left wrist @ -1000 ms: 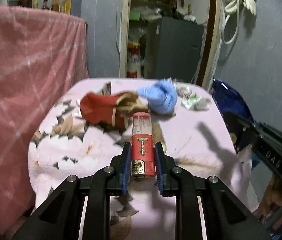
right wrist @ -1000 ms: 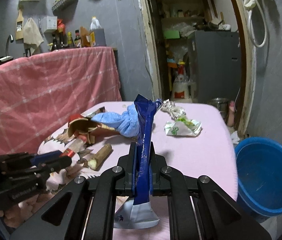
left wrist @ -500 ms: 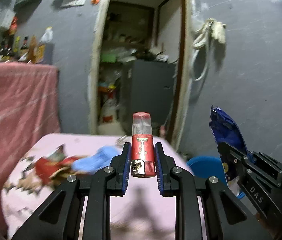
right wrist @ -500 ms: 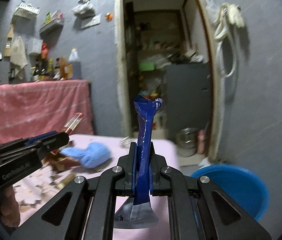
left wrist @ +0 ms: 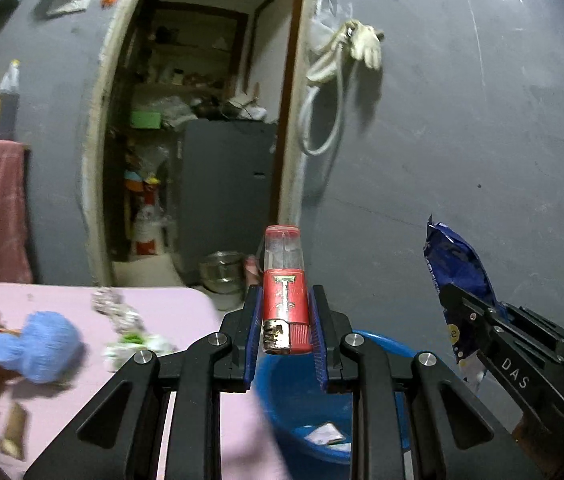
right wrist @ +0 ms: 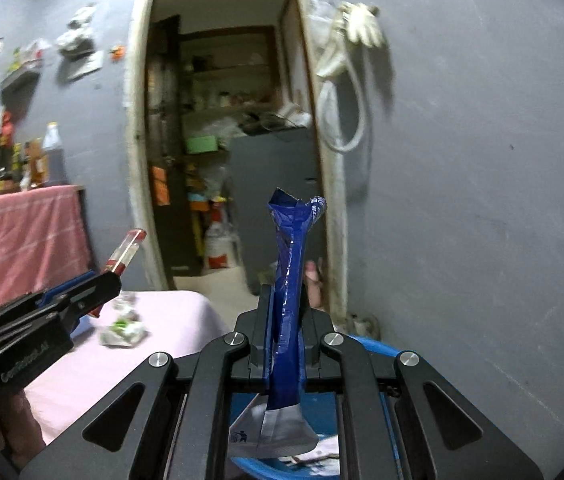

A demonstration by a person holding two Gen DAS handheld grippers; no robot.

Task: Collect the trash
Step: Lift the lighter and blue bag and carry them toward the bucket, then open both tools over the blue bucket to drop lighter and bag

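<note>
Left view only: blue cloth (left wrist: 38, 346), on pink table (left wrist: 170, 308)

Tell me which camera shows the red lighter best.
The left wrist view. There the red lighter faces the camera upright, gripped in the left gripper, with its clear top, printed body and metal end all visible. The right wrist view shows only its tip, tilted and blurred, sticking out past the left gripper.
</note>
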